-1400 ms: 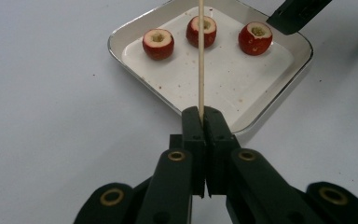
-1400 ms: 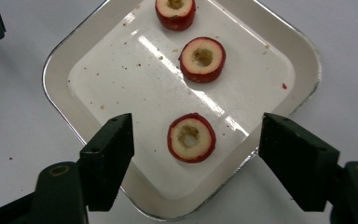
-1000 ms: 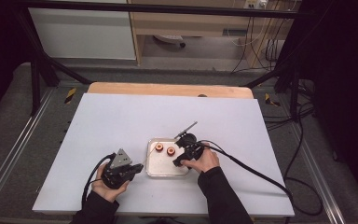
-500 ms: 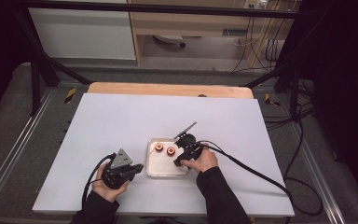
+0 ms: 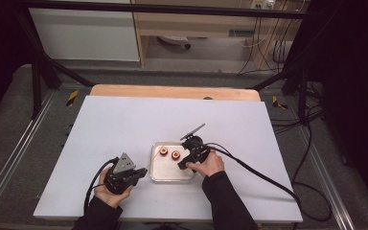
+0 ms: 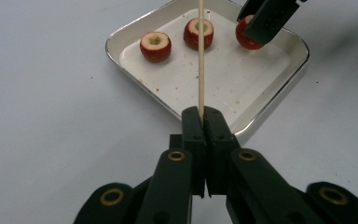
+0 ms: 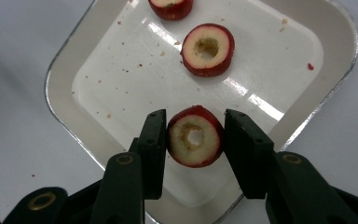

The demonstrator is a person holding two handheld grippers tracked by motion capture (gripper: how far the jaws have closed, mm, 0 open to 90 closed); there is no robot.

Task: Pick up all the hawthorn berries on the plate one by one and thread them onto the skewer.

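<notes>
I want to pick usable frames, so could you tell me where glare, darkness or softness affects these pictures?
High view: evenly lit table, dark surroundings, soft detail on the fruit. Right gripper view: bright streaks of glare on the tray, sharp cored fruit piece. Left gripper view: crisp skewer, slightly soft nearest the lens.

I am working in a lab or test room. My white table [image 5: 124,120] stands inside a black metal frame [image 5: 38,72], with cables [image 5: 273,48] hanging behind it and a pale cabinet [image 5: 84,33] beyond its far left corner.
</notes>
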